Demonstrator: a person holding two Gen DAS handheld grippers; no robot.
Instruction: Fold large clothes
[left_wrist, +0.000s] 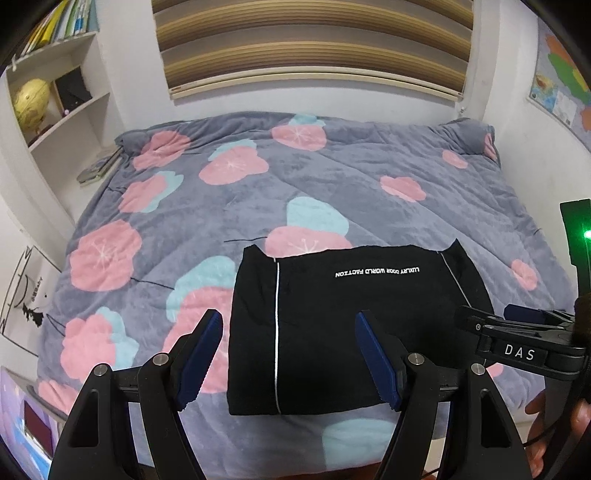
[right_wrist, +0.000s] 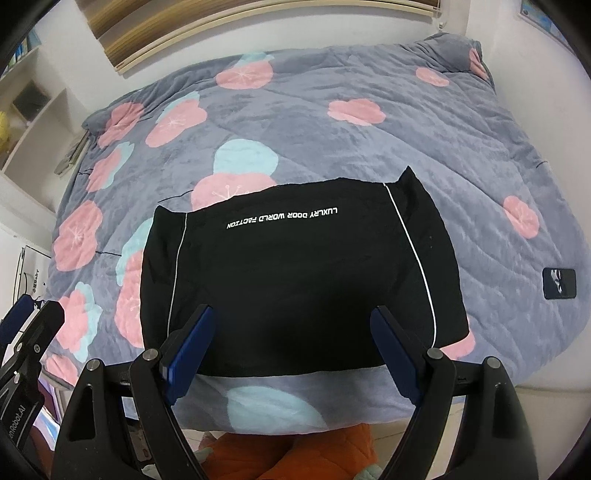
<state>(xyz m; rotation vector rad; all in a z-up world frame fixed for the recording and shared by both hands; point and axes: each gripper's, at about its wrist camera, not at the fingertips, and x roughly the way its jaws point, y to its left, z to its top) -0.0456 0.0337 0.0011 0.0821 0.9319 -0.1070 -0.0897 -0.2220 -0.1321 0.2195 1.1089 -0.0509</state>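
lying folded on the bedspread, the black garment sits under both wide, empty claws.

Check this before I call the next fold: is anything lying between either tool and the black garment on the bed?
Nothing visible. The left tool and right tool both hang open just above the near edge of the folded black garment, with only the flowered quilt around it.

Folded garment on the quilt near the bed's front edge, left gripper above its left part, right gripper above its middle, shelves left, blind behind the bed.
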